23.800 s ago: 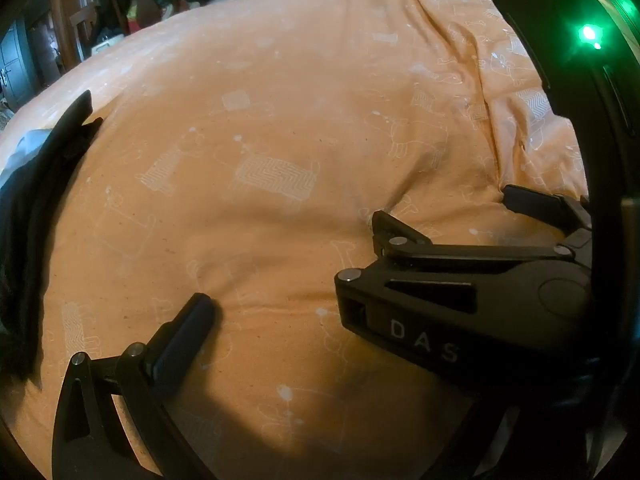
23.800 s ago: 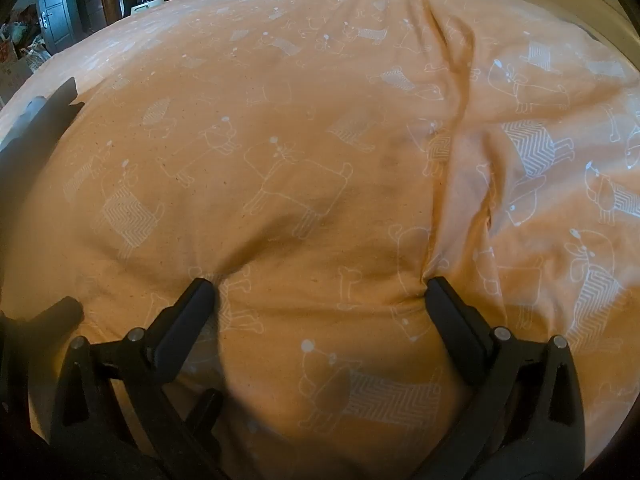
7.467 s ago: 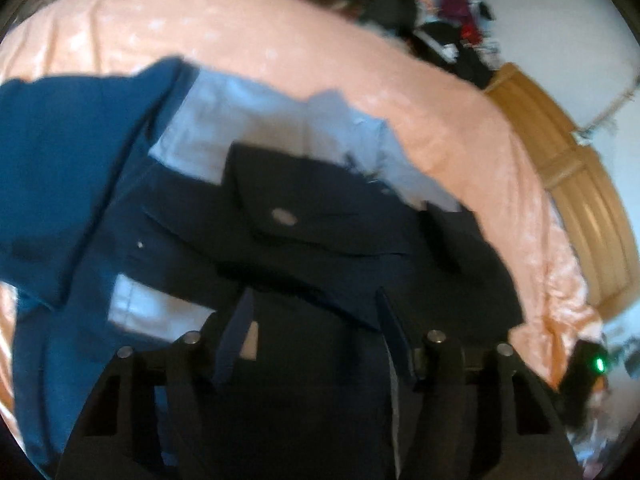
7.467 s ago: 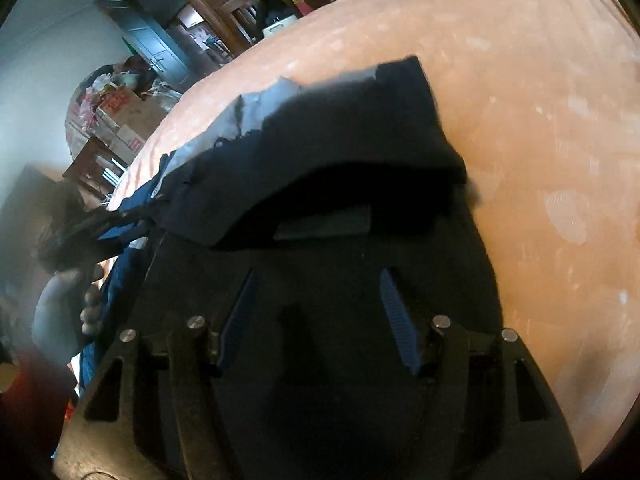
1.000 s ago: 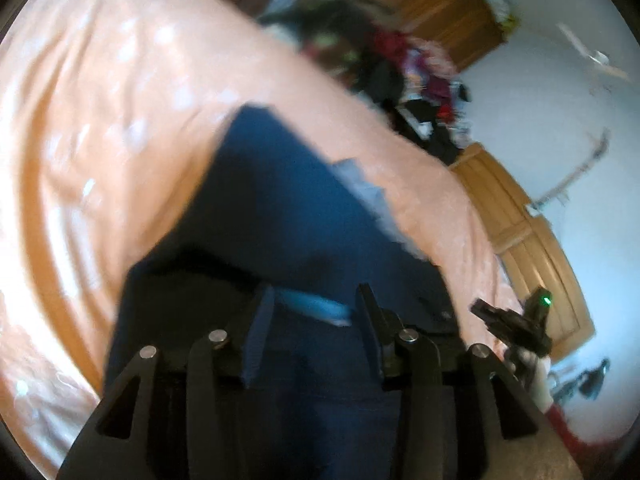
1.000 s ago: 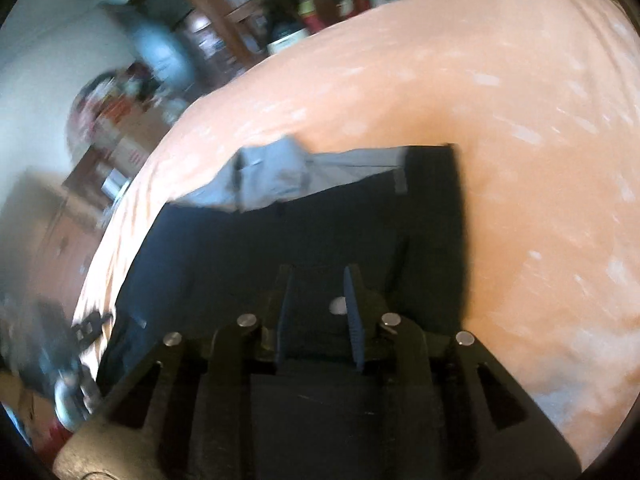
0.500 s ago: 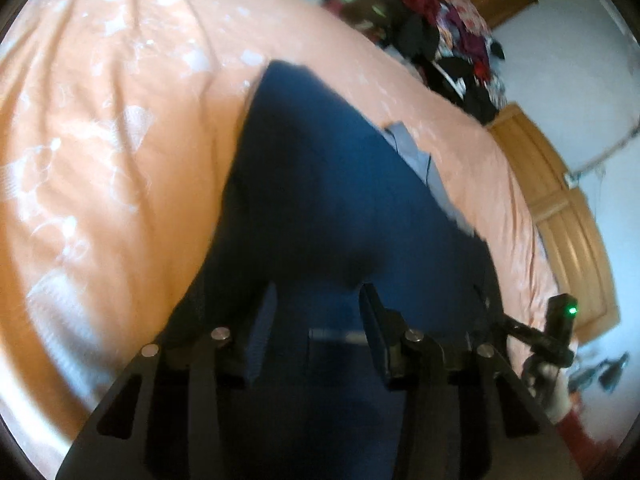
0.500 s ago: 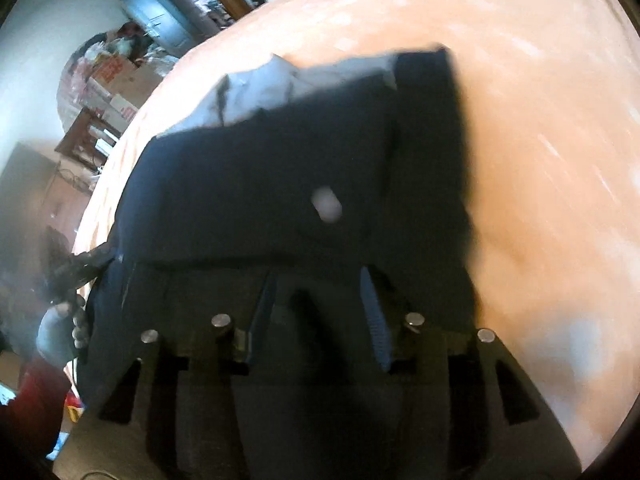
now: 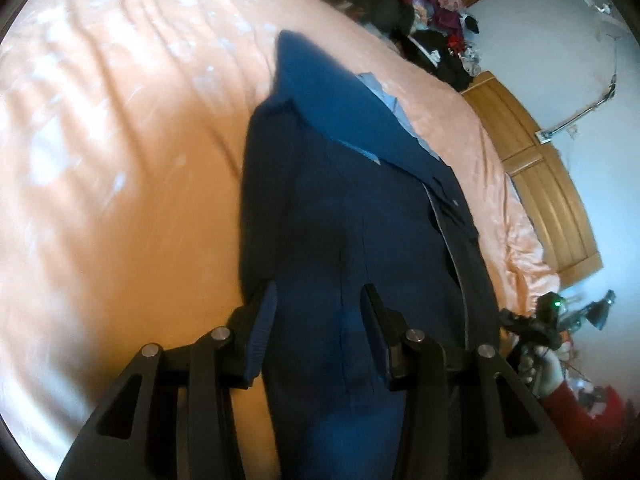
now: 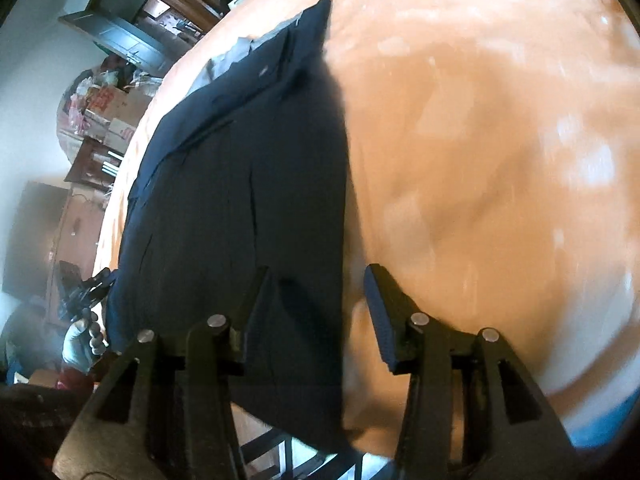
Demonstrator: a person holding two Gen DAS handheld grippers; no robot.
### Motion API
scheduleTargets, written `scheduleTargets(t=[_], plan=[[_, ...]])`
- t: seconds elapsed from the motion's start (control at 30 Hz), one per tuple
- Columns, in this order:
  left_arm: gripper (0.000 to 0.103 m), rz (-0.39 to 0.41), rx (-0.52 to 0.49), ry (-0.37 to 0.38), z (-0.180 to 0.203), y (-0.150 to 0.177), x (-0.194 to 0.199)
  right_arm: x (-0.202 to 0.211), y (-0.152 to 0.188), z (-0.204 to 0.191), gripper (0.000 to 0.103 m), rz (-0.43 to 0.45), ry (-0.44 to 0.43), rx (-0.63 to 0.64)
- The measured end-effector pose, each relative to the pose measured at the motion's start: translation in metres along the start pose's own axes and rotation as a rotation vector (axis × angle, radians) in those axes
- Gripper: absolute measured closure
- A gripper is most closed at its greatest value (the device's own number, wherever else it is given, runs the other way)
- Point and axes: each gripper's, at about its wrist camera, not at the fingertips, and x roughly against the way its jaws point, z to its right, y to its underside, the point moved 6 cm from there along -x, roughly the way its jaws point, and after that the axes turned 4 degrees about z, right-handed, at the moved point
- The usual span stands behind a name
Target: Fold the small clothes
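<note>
An orange bedspread [image 9: 100, 168] fills most of both frames, and on it a dark navy garment [image 9: 340, 220] lies stretched lengthwise from the lower centre toward the upper middle, a pale blue lining showing at its far edge. The left tool [image 9: 316, 332] stands parted with the cloth running between its fingers, though whether they touch it is hard to make out. The right tool [image 10: 316, 312] is released, straddling the garment's right edge, whose near end is cut off below the frame.

matt navy cloth garment [image 9: 352, 208], soft peach bedspread [image 9: 120, 160]
</note>
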Motion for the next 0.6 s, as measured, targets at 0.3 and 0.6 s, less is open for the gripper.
scheduleTargets(t=[0.3, 0.6], plan=[[0.058, -0.036, -0.006, 0.057, 0.008, 0.032, 0.021, -0.003, 0.026, -0.013, 0.054, -0.016, -0.115, -0.016], [0.072, -0.024, -0.031, 0.013, 0.011, 0.043, 0.032, -0.005, 0.046, -0.013, 0.055, -0.035, -0.132, 0.007]])
